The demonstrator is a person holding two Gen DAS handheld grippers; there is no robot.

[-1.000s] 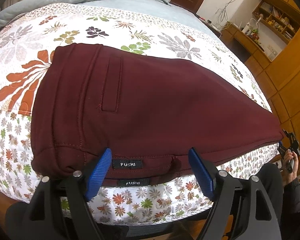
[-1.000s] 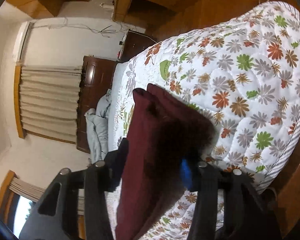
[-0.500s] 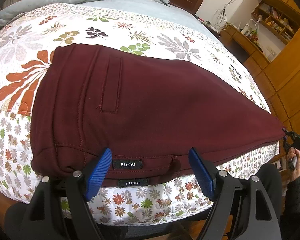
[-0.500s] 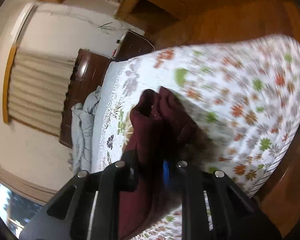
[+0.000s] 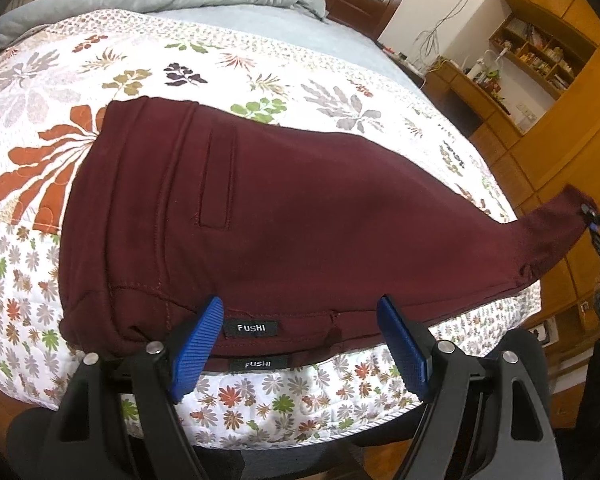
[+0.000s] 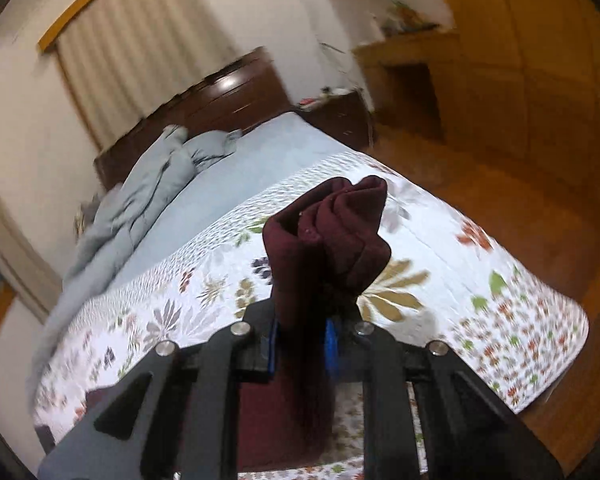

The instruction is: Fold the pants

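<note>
bed point(image 5: 340, 80), floral quilt, grey duvet bunched at headboard edge | pants point(image 5: 300, 216), maroon, halved lengthwise along near edge, waistband at near-left corner | right gripper point(image 6: 300, 336) pinching the bunched cuffs point(image 6: 340, 232), lifted off right edge, probably to carry them waistward (view blurred) | left gripper point(image 5: 300, 344) spread wide astride waistband, gripping nothing
</note>
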